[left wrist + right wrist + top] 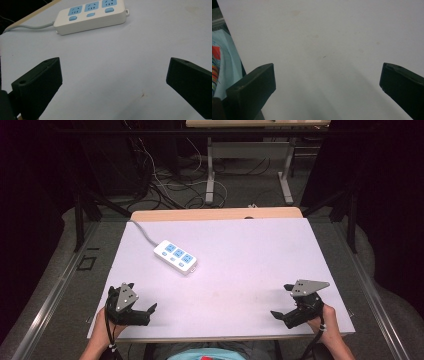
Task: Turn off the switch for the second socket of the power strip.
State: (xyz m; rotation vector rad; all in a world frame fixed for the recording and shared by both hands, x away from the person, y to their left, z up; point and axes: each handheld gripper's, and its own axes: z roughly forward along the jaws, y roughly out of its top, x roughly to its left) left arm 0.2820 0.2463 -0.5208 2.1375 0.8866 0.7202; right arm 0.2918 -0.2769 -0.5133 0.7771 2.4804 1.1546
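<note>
Both grippers wait wide open near the table's front edge.

High view: the left gripper (pixel 141 304) and the right gripper (pixel 281 301) stand with jaws apart and hold nothing; the white power strip (pixel 175 256) lies further back on the left, well apart from both.
Left gripper view: the power strip (pixel 90 15) is ahead of the open jaws; no readable writing.
Right gripper view: bare table (pixel 332 45) between the open jaws.

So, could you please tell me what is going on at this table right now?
A person holds a black two-jaw gripper in each hand near the front edge of the white table. The left gripper and right gripper are both open and empty. A white power strip with blue sockets lies untouched ahead of the left gripper, its grey cable trailing toward the far edge.
</note>
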